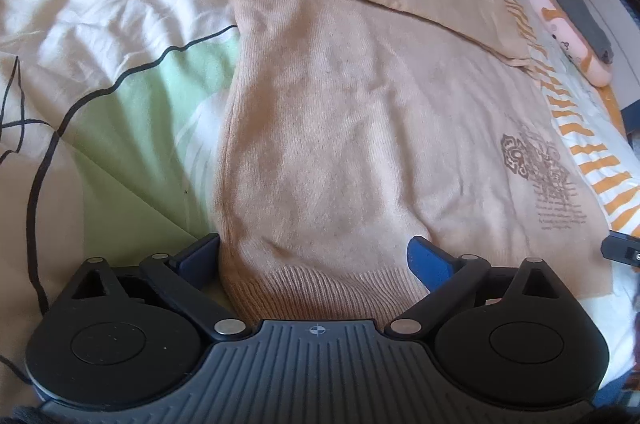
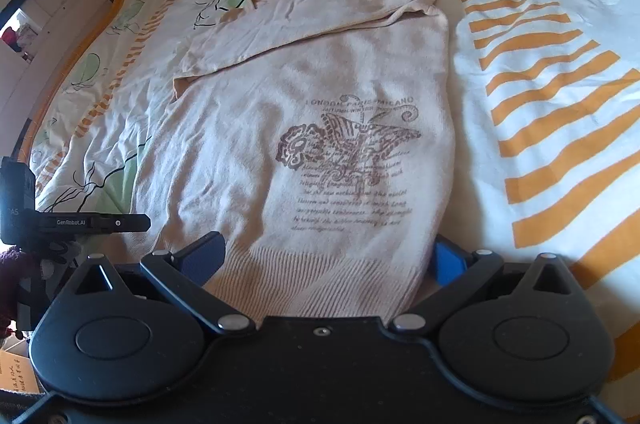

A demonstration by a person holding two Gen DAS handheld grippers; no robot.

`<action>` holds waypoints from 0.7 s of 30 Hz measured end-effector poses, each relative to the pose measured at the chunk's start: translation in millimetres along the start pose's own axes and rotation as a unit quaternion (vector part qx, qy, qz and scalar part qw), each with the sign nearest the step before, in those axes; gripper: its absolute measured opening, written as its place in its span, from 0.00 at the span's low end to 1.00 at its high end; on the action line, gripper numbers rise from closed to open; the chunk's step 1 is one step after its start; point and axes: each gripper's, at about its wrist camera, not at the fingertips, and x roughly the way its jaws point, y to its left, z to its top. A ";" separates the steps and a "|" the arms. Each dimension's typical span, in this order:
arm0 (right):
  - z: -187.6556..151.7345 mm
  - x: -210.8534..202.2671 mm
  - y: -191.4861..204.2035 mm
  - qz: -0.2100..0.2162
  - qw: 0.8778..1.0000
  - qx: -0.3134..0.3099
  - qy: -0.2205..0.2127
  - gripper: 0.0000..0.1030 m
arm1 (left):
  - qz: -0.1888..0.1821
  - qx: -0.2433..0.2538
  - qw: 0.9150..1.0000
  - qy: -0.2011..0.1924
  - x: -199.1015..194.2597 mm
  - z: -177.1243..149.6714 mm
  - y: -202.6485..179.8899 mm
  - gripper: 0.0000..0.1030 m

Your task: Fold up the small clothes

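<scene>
Both grippers, left gripper [image 1: 316, 256] and right gripper [image 2: 328, 256], jaws spread around the sweater [image 2: 304, 143] hem: clamp evenly, lift together.

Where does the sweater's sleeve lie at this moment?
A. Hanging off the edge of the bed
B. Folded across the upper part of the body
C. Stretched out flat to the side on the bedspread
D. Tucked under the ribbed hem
B: in the right wrist view the sleeve lies diagonally across the upper part of the sweater, above the printed graphic, far from the ribbed hem.
</scene>
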 end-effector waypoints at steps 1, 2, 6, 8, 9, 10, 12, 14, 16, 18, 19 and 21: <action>0.0 0.6 -0.5 0.003 1.000 0.002 0.001 1.00 | -0.002 0.003 1.000 0.004 1.0 0.0 -1.0 0.96; 0.0 1.1 -1.2 0.006 1.000 0.002 0.002 1.00 | -0.009 0.004 1.000 0.007 1.7 0.0 -1.5 0.95; -0.4 2.0 -1.7 0.016 1.000 0.004 0.005 1.00 | -0.015 -0.013 1.000 0.006 -1.1 -0.2 2.0 0.71; -0.4 1.3 -2.7 0.020 1.000 0.006 0.003 0.99 | -0.026 -0.033 0.999 0.007 -2.2 -0.1 8.4 0.49; -0.6 1.1 -2.4 0.021 1.000 0.006 0.003 0.99 | -0.031 -0.042 0.999 0.009 -2.3 -0.9 11.2 0.39; -0.6 1.1 -2.3 0.021 1.000 0.004 0.004 0.98 | -0.034 -0.051 0.998 0.009 -2.8 -1.3 13.1 0.38; -0.9 2.0 -0.9 0.018 1.000 -0.001 0.006 0.96 | -0.034 -0.059 0.998 0.008 -3.6 -1.0 14.7 0.29; -0.9 3.1 0.4 0.015 1.000 -0.006 0.009 0.88 | -0.036 -0.061 0.997 0.010 -4.0 -1.3 14.8 0.20; -1.4 3.8 -0.9 0.017 1.000 -0.003 0.012 0.61 | -0.042 -0.062 0.997 0.008 -4.9 -2.5 14.1 0.08; -2.8 6.7 -6.9 0.032 0.999 0.015 0.022 0.29 | -0.053 -0.057 0.997 -0.004 -8.4 -4.3 12.5 0.07; -4.1 8.0 -10.3 0.037 0.999 0.022 0.027 0.21 | -0.061 -0.056 0.996 -0.015 -11.8 -5.3 11.4 0.07; -5.0 5.8 -12.7 0.043 0.999 0.026 0.022 0.21 | -0.079 -0.060 0.994 -0.038 -19.7 -6.9 11.4 0.07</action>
